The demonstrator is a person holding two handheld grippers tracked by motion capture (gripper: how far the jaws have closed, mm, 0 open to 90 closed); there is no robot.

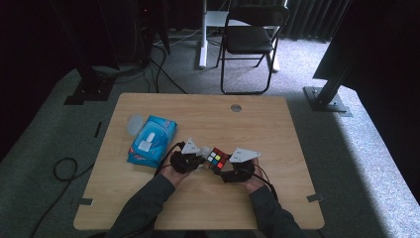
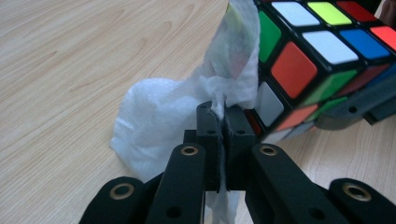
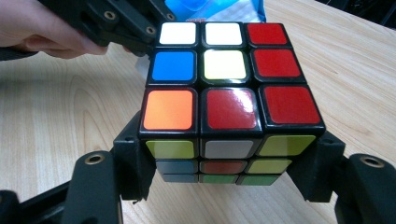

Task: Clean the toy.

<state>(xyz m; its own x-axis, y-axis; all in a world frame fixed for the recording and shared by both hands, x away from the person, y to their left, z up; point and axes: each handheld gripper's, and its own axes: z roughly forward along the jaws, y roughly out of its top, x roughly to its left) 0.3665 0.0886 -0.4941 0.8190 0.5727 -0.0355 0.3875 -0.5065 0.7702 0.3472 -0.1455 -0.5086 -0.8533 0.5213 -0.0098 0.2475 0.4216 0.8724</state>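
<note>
Squarely between right fingers (image 3: 229, 179): cube (image 3: 229, 93)

I see both forearms entering from the bottom edge of the high view, sleeved in dark grey and converging toward the middle of the table. My left hand (image 1: 172, 170) wraps the left gripper (image 1: 200, 159), whose jaws point rightward. In the left gripper view its jaws are pressed together, pinching a white tissue (image 2: 187, 107) between the pads. My right hand (image 1: 252, 181) grips the right gripper (image 1: 224, 169), jaws pointing leftward toward the other gripper. In the right gripper view its jaws are spread and clamp the two opposite sides of a cube (image 3: 231, 102). The two grippers sit close together, nearly tip to tip.
</note>
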